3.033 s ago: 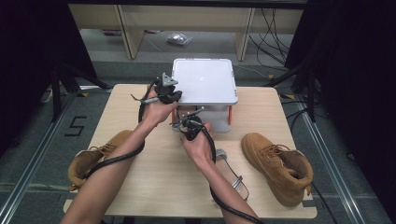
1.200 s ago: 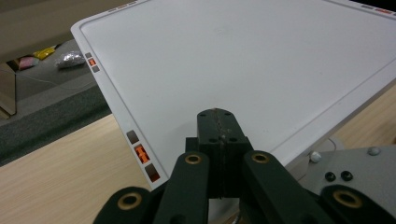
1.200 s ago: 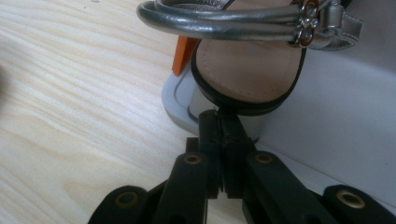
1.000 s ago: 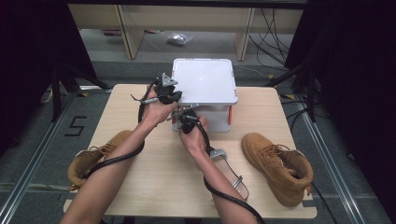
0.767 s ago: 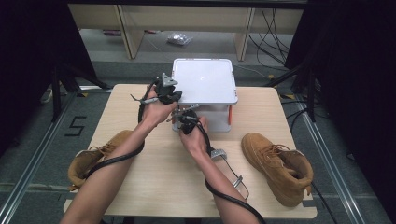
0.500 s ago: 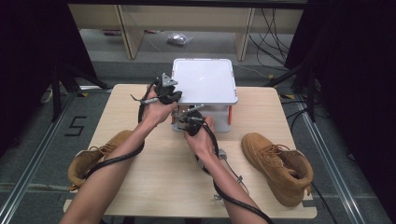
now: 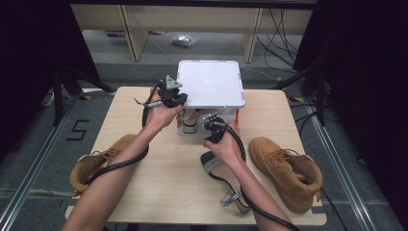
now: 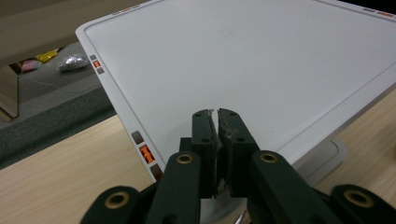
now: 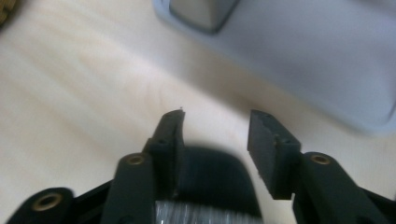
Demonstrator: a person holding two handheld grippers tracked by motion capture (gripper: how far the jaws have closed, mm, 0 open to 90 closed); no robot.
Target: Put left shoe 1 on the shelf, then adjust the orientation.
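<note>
The left gripper (image 8: 218,122), jaws nearly together on nothing, rests on the white box (image 7: 210,89)'s lid edge. The right gripper (image 9: 215,135)'s jaws have just been opening, empty, above the high-heeled shoe (image 7: 222,179) lying before the box. The shoe looks set down; both boots (image 7: 287,171) beside the box remain.

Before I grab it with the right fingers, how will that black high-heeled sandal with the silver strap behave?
The black high-heeled sandal with the silver strap lies on the pale wooden table, its block heel nearest the person. It is probably light and stiff-soled. Gripped at the toe, it may swing heel-down. The glossy sole could slip.
</note>
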